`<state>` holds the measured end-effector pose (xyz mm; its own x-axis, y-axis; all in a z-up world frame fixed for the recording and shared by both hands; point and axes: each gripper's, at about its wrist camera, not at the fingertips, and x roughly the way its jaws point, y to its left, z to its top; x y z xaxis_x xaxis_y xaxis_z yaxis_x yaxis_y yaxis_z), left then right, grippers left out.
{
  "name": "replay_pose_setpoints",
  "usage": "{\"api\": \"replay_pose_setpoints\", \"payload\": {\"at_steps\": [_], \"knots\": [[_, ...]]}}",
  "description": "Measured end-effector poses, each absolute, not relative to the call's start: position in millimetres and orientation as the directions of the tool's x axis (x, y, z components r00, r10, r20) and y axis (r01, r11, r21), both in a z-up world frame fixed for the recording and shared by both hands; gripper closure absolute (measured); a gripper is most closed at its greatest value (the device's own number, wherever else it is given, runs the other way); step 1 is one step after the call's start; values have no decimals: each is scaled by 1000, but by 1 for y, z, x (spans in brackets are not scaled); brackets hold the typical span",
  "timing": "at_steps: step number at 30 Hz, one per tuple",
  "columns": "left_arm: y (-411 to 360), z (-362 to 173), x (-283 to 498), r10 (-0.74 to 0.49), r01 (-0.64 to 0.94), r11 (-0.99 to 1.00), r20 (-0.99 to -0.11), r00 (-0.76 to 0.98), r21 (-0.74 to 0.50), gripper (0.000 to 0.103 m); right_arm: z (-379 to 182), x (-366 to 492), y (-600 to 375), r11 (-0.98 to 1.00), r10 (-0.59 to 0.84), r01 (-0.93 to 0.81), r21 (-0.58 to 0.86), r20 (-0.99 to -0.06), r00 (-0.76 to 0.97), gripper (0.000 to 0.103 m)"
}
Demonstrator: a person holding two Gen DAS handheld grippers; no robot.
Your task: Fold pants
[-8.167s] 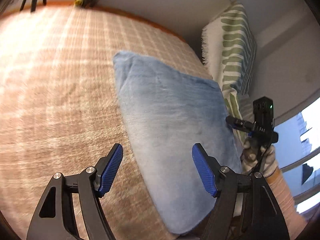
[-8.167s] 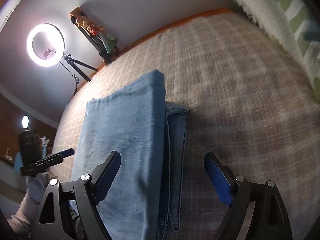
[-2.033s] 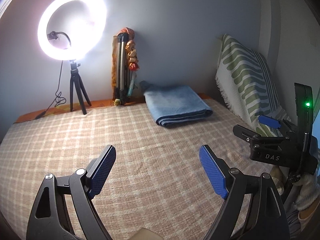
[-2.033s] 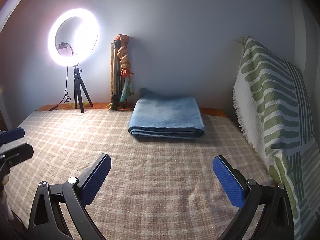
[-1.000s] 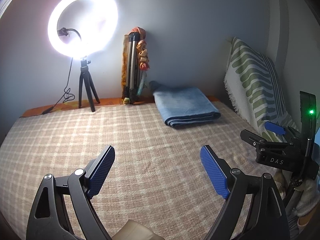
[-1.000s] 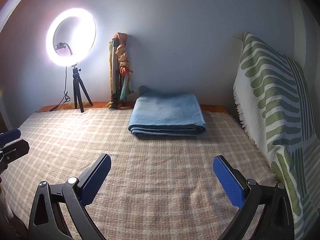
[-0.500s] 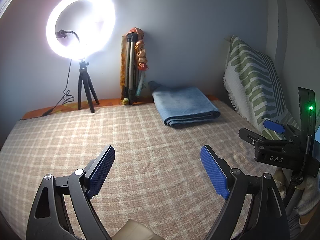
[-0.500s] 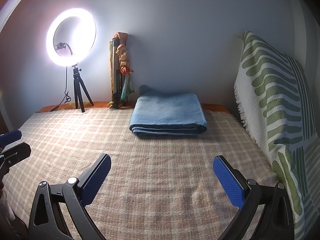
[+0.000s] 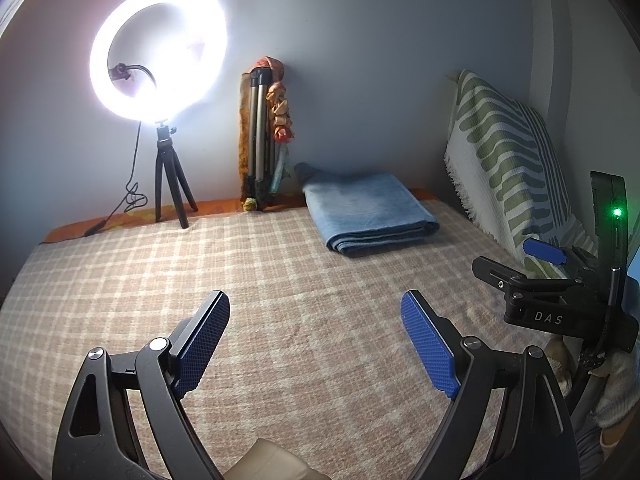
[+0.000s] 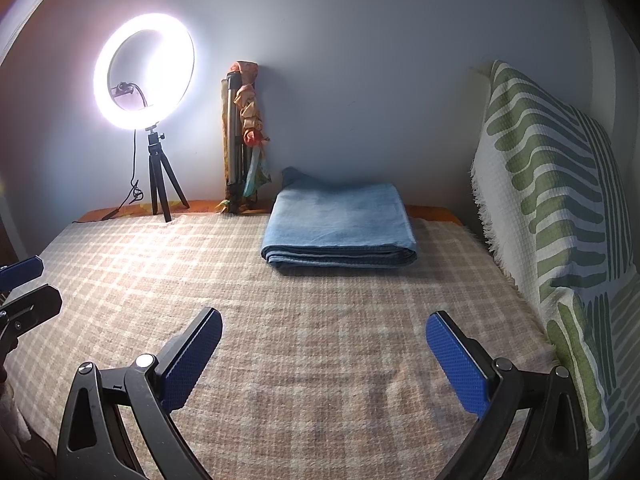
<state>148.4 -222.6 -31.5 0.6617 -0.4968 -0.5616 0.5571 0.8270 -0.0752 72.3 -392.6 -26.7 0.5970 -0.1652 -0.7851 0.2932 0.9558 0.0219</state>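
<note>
The blue denim pants (image 9: 370,210) (image 10: 340,222) lie folded into a flat stack at the far side of the checked bed cover (image 9: 280,280) (image 10: 320,320), close to the wall. My left gripper (image 9: 315,320) hovers open over the near part of the cover, far short of the pants, with nothing between its blue pads. My right gripper (image 10: 324,340) is also open and empty, well back from the pants. In the left wrist view the right gripper (image 9: 516,268) shows at the right edge; in the right wrist view part of the left gripper (image 10: 24,284) shows at the left edge.
A lit ring light on a small tripod (image 9: 160,52) (image 10: 144,68) stands at the far left by the wall. A folded tripod wrapped in cloth (image 9: 262,140) (image 10: 240,136) leans beside the pants. A green-patterned cushion (image 9: 508,168) (image 10: 560,220) rises along the right side.
Over the last second nothing has visibly changed. About eight seconds ago both grippers were close over the folded pants; now they are drawn well back from it.
</note>
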Motion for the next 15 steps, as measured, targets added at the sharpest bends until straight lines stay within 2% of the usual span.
{"api": "replay_pose_setpoints", "payload": {"at_steps": [15], "knots": [[-221, -31, 148, -491, 553, 831, -549, 677, -62, 15, -29, 73, -396, 953, -155, 300, 38, -791, 592, 0]]}}
